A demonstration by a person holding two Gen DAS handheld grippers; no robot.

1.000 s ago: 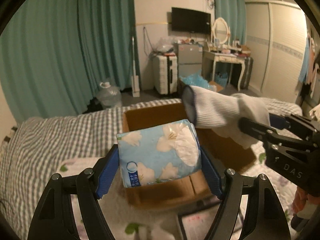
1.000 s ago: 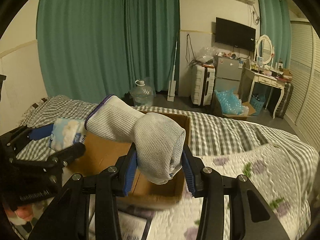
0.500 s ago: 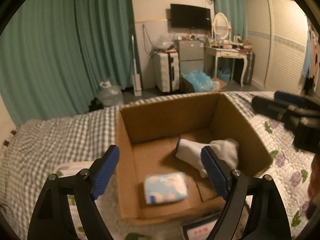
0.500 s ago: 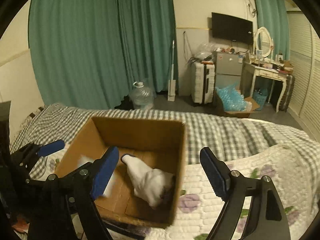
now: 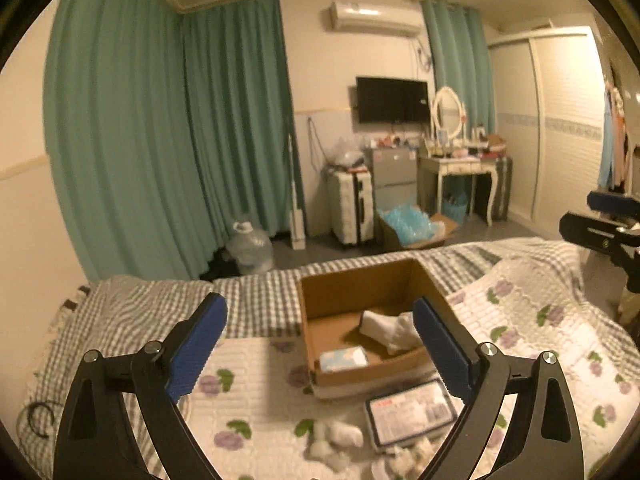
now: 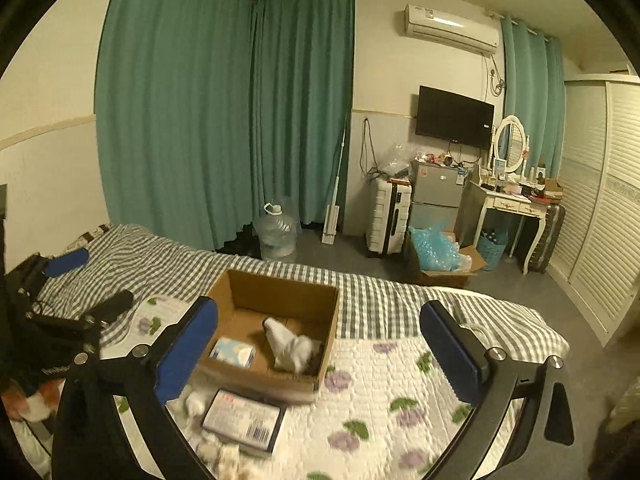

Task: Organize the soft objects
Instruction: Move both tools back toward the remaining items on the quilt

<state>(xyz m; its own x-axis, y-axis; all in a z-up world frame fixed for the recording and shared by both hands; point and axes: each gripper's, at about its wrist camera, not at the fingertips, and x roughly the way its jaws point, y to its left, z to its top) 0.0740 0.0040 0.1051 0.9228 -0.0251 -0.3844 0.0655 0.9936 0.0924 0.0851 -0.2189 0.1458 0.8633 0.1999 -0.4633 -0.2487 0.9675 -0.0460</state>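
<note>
An open cardboard box [image 5: 320, 296] sits on the bed; it also shows in the right wrist view [image 6: 276, 286]. Inside lie a blue floral tissue pack [image 5: 343, 358] [image 6: 234, 353] and a white glove [image 5: 390, 328] [image 6: 291, 347]. My left gripper [image 5: 320, 344] is open and empty, held back above the bed on the near side of the box. My right gripper [image 6: 320, 344] is open and empty, also raised and back from the box. Small white soft scraps [image 5: 338, 436] [image 6: 196, 402] lie on the quilt in front of the box.
A flat printed package [image 5: 410, 410] [image 6: 242, 420] lies on the flowered quilt [image 5: 532, 344] beside the box. A black cable [image 5: 38, 420] lies at the bed's left edge. Beyond the bed stand a water jug [image 6: 276, 232], suitcase [image 6: 388, 214] and dressing table [image 6: 512, 204].
Both grippers opened and dropped the tissue pack and the glove into the box, then pulled up and back so the box now looks smaller and farther away.
</note>
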